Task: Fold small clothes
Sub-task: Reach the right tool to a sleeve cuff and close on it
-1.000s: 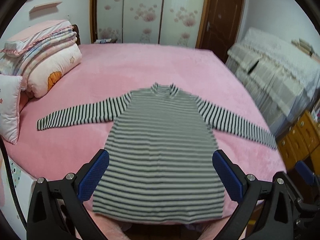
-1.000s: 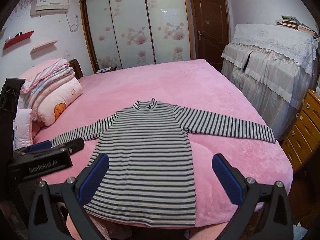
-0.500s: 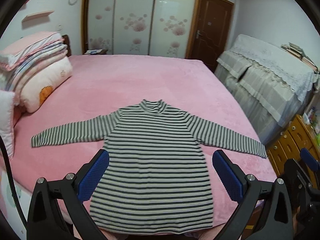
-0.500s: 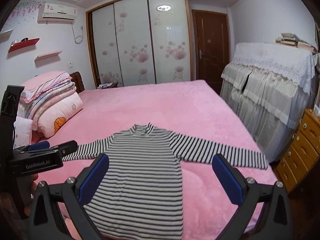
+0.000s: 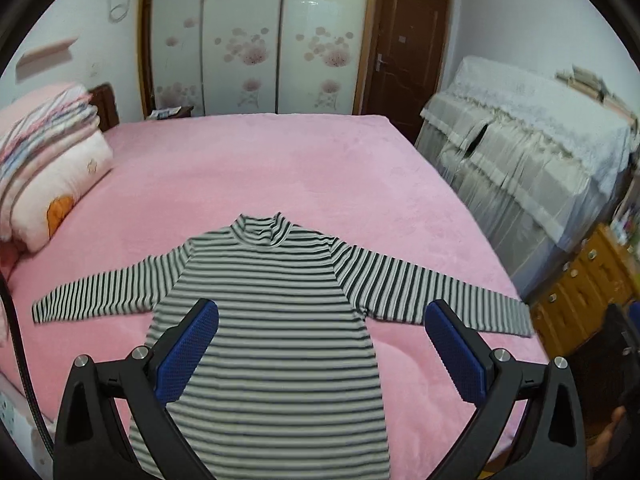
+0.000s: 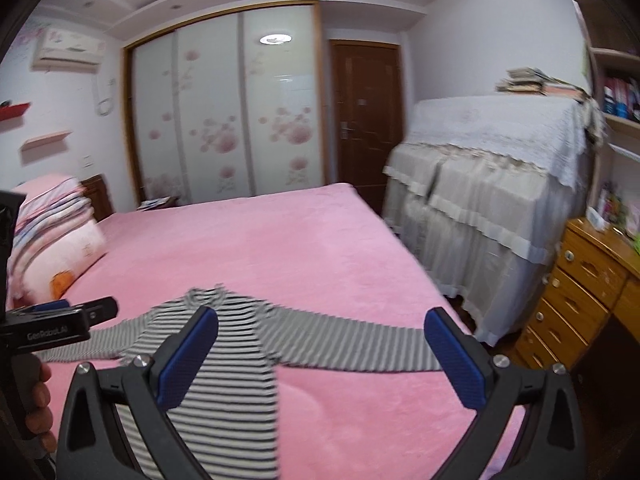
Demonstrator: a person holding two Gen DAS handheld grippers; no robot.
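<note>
Left wrist view has the striped top (image 5: 272, 320) spread flat on the bed (image 5: 280, 168) for folding; left claw (image 5: 320, 344) and right claw (image 6: 320, 352) both gape wide, holding nothing.

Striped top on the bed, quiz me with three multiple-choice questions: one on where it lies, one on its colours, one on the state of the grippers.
1. Where is the striped top?
A. on the pink bed
B. on the dresser
C. hung on the door

2. Its stripes are
A. red and blue
B. dark and white
C. green and yellow

3. The left gripper and right gripper are
A. both shut on a sleeve
B. one open, one shut
C. both open, holding nothing

Answers: 1 A, it lies spread flat on the bedspread; 2 B, dark and white bands; 3 C, blue pads stand wide apart.
</note>
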